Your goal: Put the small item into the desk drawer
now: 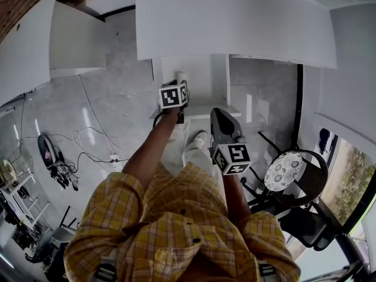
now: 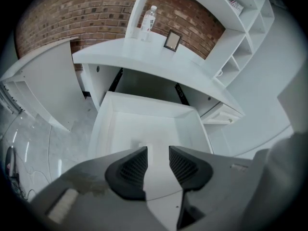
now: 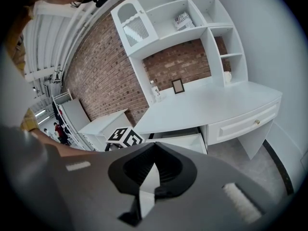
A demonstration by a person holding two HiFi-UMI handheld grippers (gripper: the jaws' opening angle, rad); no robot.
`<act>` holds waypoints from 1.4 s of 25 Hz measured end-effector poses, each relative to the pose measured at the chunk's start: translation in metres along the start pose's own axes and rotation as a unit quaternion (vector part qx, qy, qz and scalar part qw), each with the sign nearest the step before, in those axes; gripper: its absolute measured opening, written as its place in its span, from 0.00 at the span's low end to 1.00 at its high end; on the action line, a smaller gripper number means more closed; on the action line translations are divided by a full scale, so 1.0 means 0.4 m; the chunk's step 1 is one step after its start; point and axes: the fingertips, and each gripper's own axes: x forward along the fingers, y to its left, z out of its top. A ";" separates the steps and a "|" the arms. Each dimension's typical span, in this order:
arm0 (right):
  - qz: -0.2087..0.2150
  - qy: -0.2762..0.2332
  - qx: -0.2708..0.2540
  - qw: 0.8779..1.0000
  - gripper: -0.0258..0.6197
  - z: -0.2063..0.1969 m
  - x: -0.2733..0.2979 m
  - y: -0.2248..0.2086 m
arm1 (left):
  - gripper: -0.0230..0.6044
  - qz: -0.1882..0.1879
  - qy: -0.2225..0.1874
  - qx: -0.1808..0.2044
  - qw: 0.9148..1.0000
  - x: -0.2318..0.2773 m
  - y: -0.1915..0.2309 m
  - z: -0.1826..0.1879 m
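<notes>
Left gripper view: white desk (image 2: 144, 57), drawer (image 2: 103, 129) pulled out beneath it. Left gripper (image 2: 158, 150) over the drawer, jaws fairly wide, nothing between them. Right gripper (image 3: 156, 146) off to the side, tips together, empty. Small item (image 2: 137, 144): faint pale patch on the drawer floor, seemingly already in. Likely light, flat, slippery; pinch across its edges.

A study or home office, by its furniture: a white desk (image 3: 216, 105) with an open drawer (image 2: 144, 110) stands against a brick wall (image 3: 101, 76), carrying white shelves (image 3: 192, 13), a picture frame (image 3: 178, 85) and a water bottle (image 2: 148, 18). A cushioned chair (image 1: 284, 170) and loose cables (image 1: 82, 140) sit on pale glossy floor (image 1: 117, 98).
</notes>
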 end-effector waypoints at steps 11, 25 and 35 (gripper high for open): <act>0.025 -0.034 -0.037 0.998 0.04 0.077 -0.101 0.069 | 0.10 -0.021 -0.086 0.014 0.996 -0.234 -0.083 0.035; 0.027 -0.079 -0.055 0.995 0.04 0.132 -0.253 0.137 | 0.04 -0.048 -0.203 0.087 0.974 -0.538 -0.191 0.012; 0.041 -0.122 -0.063 0.990 0.04 0.137 -0.375 0.204 | 0.04 -0.062 -0.292 0.138 0.944 -0.734 -0.276 -0.057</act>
